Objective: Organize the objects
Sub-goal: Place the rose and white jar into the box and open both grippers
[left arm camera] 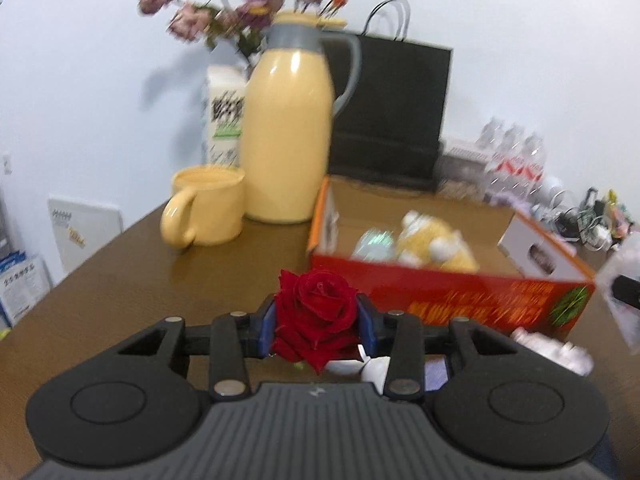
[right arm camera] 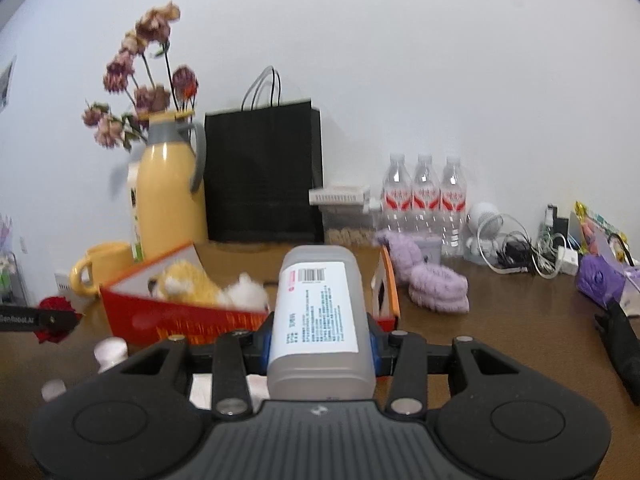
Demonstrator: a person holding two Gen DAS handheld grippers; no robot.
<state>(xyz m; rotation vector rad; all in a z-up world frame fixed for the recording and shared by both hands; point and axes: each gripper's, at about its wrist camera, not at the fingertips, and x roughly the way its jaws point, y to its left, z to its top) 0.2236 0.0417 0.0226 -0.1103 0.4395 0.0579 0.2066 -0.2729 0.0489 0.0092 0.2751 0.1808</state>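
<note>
My left gripper [left arm camera: 318,322] is shut on a red rose [left arm camera: 316,312] and holds it above the brown table, just in front of the open orange box [left arm camera: 452,296]. The box holds a yellow-and-white plush toy [left arm camera: 432,244] and a pale round object [left arm camera: 372,244]. My right gripper [right arm camera: 320,340] is shut on a grey translucent bottle [right arm camera: 320,320] with a white barcode label, held near the front of the orange box [right arm camera: 180,320]. The rose [right arm camera: 54,314] and left gripper also show at the far left of the right wrist view.
A yellow jug [left arm camera: 288,132], a yellow mug [left arm camera: 208,210], a black paper bag [left arm camera: 392,108] and dried flowers [left arm camera: 240,4] stand at the back. Water bottles [right arm camera: 424,196], purple cloth [right arm camera: 436,284], cables [right arm camera: 520,252] and a purple packet [right arm camera: 600,280] lie to the right. Small white bottles [right arm camera: 110,352] lie near the box.
</note>
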